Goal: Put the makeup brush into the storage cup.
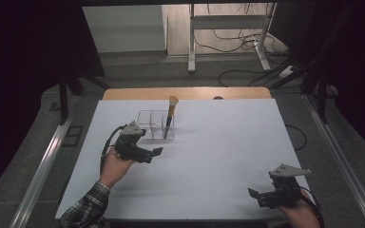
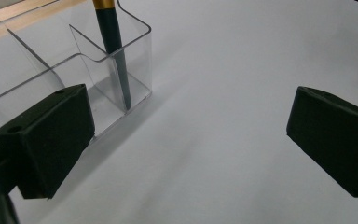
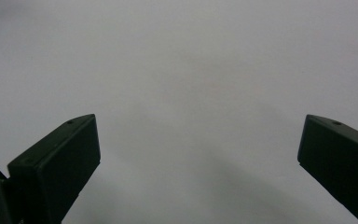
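On the white table sheet (image 1: pixel 209 152), toward the far middle, sits a clear plastic organiser w/ several upright compartments (image 1: pixel 156 124). A makeup brush w/ dark handle, gold ferrule and tan bristle head (image 1: pixel 169 116) stands in its right-end compartment, bristles up, leaning a bit, handle tip down on the compartment floor. In the left gripper view the same clear organiser (image 2: pixel 74 70) fills the upper left and the brush handle (image 2: pixel 114 51) runs down into the corner cell; bristles cut off by the top edge there.

Left black two-jaw gripper (image 1: pixel 154 152), held in the person's left hand (image 1: pixel 115 166), hovers just in front of the organiser's left part, near it but not touching. Jaws spread wide, nothing btwn them: in its own view there's bare sheet across the whole gap (image 2: pixel 191 140), w/ the left jaw overlapping the organiser's front wall in the pic. Plaid sleeve (image 1: pixel 83 211) shows at the bottom edge.

Right black two-jaw gripper (image 1: pixel 255 194) sits low at the near right corner of the sheet, well apart from organiser and brush. Its jaws are also wide apart and empty; its own view gives plain white sheet (image 3: pixel 191 93) btwn the two pads.

Beyond the sheet a wooden table edge (image 1: pixel 185 93), then grey floor w/ cables (image 1: pixel 247 45) and a white frame's legs (image 1: pixel 191 47).
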A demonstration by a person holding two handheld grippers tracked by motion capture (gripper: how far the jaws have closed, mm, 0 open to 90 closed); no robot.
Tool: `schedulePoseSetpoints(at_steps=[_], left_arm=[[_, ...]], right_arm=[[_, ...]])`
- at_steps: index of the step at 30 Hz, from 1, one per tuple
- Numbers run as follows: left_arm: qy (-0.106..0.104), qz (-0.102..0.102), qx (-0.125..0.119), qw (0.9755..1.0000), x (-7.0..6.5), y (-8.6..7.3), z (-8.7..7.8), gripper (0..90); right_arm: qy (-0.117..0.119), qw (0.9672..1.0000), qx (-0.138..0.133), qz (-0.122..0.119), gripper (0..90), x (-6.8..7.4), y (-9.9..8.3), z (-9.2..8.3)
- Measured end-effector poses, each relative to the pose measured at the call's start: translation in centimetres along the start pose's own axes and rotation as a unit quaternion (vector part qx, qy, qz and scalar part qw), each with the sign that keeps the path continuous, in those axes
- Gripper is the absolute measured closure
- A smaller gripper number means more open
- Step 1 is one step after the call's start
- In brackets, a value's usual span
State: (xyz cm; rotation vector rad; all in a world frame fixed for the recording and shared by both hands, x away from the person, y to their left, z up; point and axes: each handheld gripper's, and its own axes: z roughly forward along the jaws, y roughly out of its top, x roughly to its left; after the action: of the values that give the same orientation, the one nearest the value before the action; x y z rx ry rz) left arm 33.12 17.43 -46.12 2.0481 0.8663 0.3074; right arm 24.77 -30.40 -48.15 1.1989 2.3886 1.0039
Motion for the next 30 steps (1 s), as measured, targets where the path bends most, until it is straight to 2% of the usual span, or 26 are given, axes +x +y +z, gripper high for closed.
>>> schedulePoseSetpoints(at_steps=[30], left_arm=[[0.008,-0.013,-0.007,0.9999,-0.6,-1.9,-2.3,0.5]], right_arm=[[0.001,1.0,-0.001,-0.001,0.0,0.0,0.0,0.0]])
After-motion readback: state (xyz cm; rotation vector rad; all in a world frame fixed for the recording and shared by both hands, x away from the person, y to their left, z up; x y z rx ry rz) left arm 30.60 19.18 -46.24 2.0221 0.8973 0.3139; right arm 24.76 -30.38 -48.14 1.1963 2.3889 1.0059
